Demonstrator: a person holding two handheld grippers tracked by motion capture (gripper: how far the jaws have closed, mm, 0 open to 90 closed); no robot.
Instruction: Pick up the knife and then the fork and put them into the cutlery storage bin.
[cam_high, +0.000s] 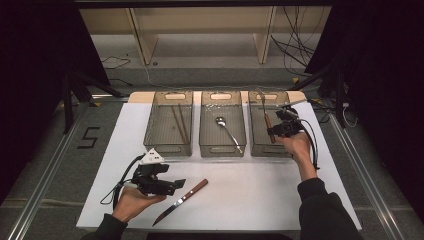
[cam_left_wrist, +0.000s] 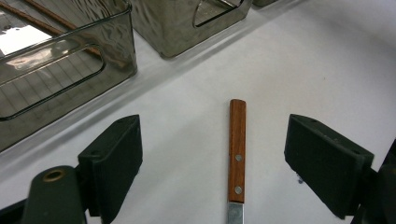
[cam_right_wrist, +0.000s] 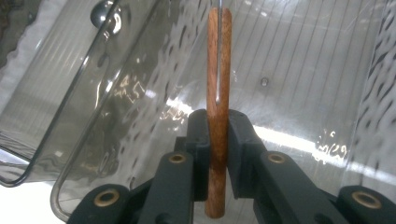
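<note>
My left tongs (cam_left_wrist: 212, 163) stand released astride the knife (cam_left_wrist: 236, 154) on the white surface (cam_left_wrist: 303, 60), handle at 12 o'clock. It looks light, stiff; grip the wood. My right tongs (cam_right_wrist: 217, 140) grasp a wooden-handled utensil (cam_right_wrist: 218, 93) over the right bin (cam_high: 256, 137).

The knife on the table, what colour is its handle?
Reddish-brown wood with two silver rivets on the knife handle, best in the left gripper view.

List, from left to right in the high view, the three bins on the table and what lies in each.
Left bin with chopsticks → middle bin with a spoon → right bin, where the right gripper holds a wooden-handled utensil.
</note>
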